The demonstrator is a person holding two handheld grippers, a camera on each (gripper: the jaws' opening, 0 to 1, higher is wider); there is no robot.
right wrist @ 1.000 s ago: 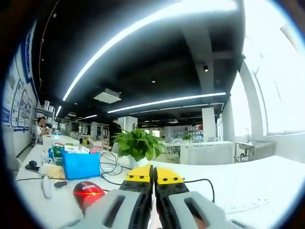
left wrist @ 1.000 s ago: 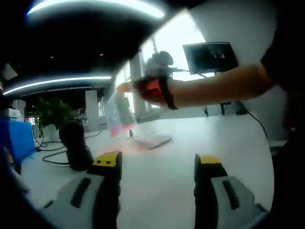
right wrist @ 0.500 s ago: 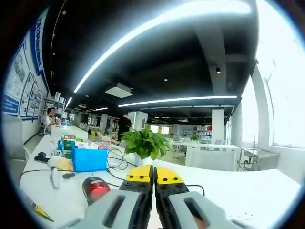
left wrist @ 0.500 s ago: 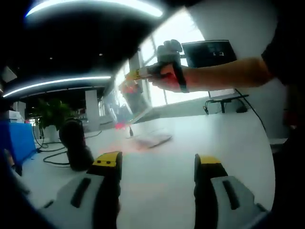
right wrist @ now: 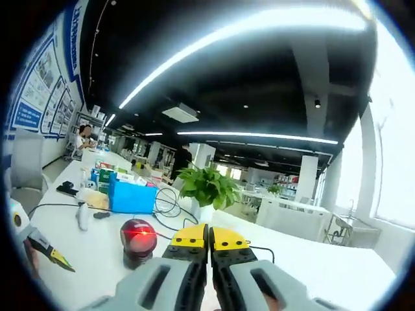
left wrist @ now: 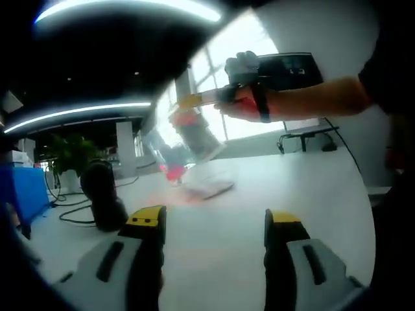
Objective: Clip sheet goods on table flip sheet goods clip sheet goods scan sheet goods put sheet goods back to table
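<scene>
In the left gripper view a hand holds my right gripper [left wrist: 189, 101] up over the table, shut on the top edge of a clear plastic sheet pack [left wrist: 186, 139] with red print. The pack hangs tilted in the air above a second flat pack [left wrist: 209, 188] lying on the white table [left wrist: 220, 259]. My left gripper [left wrist: 215, 220] sits low over the table, open, with nothing between its yellow tips. In the right gripper view the right gripper [right wrist: 208, 237] has its jaws pressed together, and the black scanner [right wrist: 138, 238] glows red just left of them.
The scanner [left wrist: 102, 196] stands at the table's left with cables beside it. A monitor [left wrist: 289, 69] stands at the back right. In the right gripper view a potted plant [right wrist: 207, 186], a blue box [right wrist: 131, 197] and small items lie behind the scanner.
The right gripper has lifted the clear pack higher and to the right, and the pack has swung to a tilt. The right gripper view has turned toward the scanner. The left gripper stays put.
</scene>
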